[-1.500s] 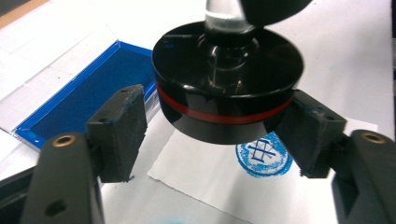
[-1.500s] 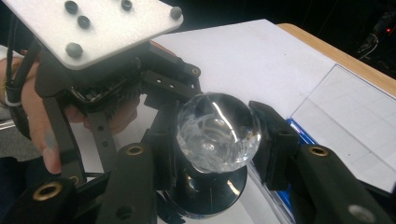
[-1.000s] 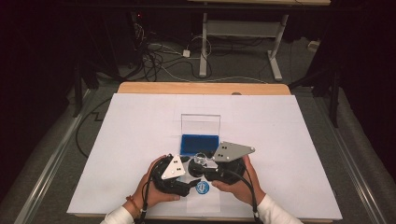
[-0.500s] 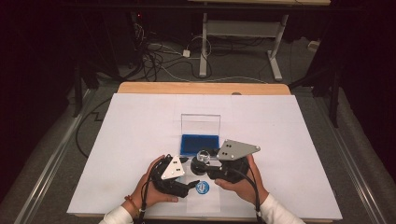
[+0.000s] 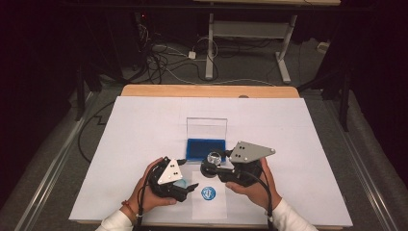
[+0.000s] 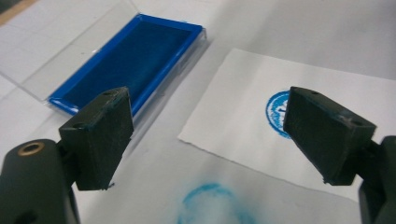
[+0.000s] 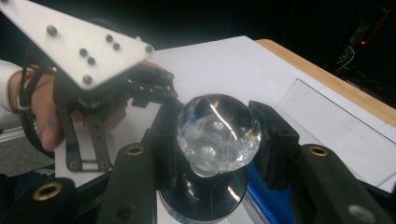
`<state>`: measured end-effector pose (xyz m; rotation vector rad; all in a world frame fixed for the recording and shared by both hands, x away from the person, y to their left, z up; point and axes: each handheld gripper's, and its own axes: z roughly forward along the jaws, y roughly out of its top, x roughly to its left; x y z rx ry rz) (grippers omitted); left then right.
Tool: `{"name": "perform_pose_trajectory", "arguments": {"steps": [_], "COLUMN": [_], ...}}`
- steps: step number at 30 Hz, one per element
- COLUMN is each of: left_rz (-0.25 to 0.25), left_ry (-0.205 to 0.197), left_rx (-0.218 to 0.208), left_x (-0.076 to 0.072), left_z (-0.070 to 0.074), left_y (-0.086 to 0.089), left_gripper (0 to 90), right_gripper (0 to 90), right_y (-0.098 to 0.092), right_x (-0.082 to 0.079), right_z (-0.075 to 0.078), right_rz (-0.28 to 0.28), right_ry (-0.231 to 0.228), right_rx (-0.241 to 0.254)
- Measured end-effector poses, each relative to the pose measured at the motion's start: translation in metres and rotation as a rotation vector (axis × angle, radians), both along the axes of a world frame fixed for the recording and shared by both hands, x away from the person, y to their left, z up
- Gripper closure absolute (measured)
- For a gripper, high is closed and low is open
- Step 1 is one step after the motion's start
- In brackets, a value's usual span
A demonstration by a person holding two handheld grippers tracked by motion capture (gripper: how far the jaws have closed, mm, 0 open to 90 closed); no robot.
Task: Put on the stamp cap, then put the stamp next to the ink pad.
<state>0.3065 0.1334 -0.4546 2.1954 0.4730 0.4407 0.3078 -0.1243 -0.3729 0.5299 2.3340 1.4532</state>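
Stamp (image 7: 217, 133) base hidden below the right gripper (image 7: 215, 140).

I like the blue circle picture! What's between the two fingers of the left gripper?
Nothing held: in the left gripper view, just white table with a faint blue smudge and the stamped paper's edge.

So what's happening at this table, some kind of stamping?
It looks so. A person holds a tool in each hand. The right tool is shut on a clear-handled stamp, held near the open blue ink pad. A small sheet of paper at the table's near edge bears a round blue print. The left tool is open, its jaws apart above the paper's edge, holding nothing.
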Motion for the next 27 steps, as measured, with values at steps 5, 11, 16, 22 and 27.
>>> {"name": "perform_pose_trajectory", "arguments": {"steps": [5,11,16,22,27], "left_rz": [0.022,0.049,0.063,0.09,0.115], "left_ry": [-0.023,-0.058,-0.06,-0.06,-0.05], "left_rx": [-0.001,0.01,0.004,0.02,0.044], "left_x": [0.0,-0.005,-0.008,-0.013,-0.018], "left_z": [0.005,0.012,0.015,0.009,0.0], "left_y": [0.013,0.029,0.043,0.056,0.067], "left_gripper": [15.5,15.6,15.6,15.6,15.5], "right_gripper": [57.0,57.1,57.0,57.0,57.1], "right_y": [-0.008,-0.017,-0.022,-0.027,-0.03], "right_x": [0.001,0.002,0.004,0.005,0.007], "right_z": [0.002,0.003,0.005,0.005,0.005], "right_rz": [-0.018,-0.049,-0.062,-0.08,-0.091], "right_ry": [-0.005,-0.007,-0.009,-0.013,-0.012], "right_rx": [0.003,0.003,0.004,-0.002,-0.002]}}
